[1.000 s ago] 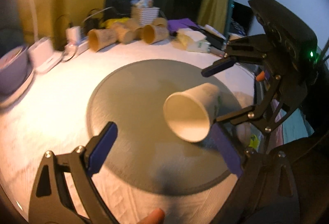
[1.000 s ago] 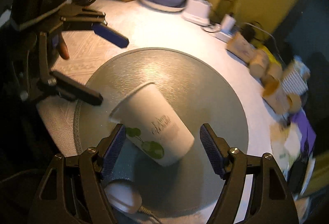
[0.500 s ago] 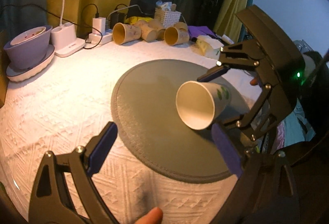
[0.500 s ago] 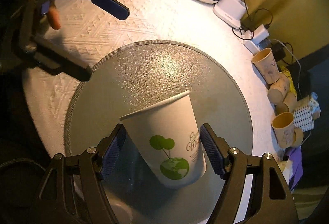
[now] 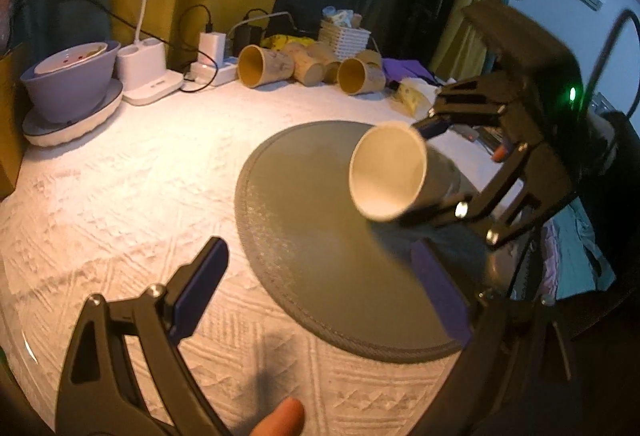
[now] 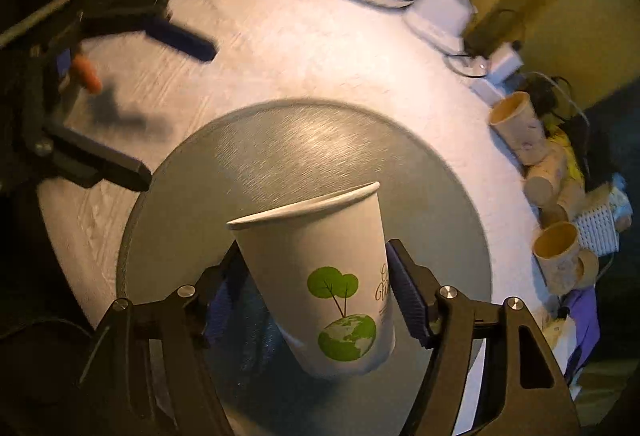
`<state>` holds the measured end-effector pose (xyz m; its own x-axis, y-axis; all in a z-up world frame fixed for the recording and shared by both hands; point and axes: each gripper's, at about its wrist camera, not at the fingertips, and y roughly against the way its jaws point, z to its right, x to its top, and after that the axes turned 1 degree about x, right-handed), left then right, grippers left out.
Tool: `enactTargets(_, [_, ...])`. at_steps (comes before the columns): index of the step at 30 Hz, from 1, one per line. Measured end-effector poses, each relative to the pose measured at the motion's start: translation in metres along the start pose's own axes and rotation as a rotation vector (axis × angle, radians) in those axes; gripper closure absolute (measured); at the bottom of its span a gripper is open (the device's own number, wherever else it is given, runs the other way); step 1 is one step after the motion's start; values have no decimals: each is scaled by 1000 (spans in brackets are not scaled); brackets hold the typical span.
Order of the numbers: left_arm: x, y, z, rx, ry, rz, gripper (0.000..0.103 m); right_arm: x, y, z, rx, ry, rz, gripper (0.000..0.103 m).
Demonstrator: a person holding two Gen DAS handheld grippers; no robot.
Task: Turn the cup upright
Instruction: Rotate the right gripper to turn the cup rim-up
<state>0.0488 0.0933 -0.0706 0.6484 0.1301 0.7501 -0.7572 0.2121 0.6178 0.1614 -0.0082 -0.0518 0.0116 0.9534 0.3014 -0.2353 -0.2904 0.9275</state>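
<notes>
A white paper cup (image 6: 320, 276) with a green tree and globe print is held between the pads of my right gripper (image 6: 316, 296), lifted above the round grey mat (image 6: 280, 148), rim away from the camera and tilted. In the left wrist view the cup (image 5: 388, 172) shows its open mouth, held in the right gripper (image 5: 436, 168) over the mat (image 5: 312, 220). My left gripper (image 5: 316, 284) is open and empty, near the mat's front edge; it also shows at the left of the right wrist view (image 6: 160, 104).
A white textured cloth (image 5: 120, 196) covers the table. At the back stand a purple bowl on a plate (image 5: 68, 84), a white lamp base (image 5: 148, 76), chargers with cables, several brown paper cups (image 5: 264, 66) and a white basket (image 5: 344, 36).
The right gripper has closed on the cup, lifted it off the mat and turned it toward upright. The left gripper has drawn back and to the left.
</notes>
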Motion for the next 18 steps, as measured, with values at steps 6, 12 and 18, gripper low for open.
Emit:
enactTargets(6, [7,-8,2,6,34,-11,9,-16,20,29,-34,-221,131,31])
enactTargets(12, [24,-17,5,2,86,-10,9,-49,36,53,-62,-551,353,31])
enactTargets(18, [36,-36,9,44,69,-44,9,-73,39,53,-94,-709,482,31])
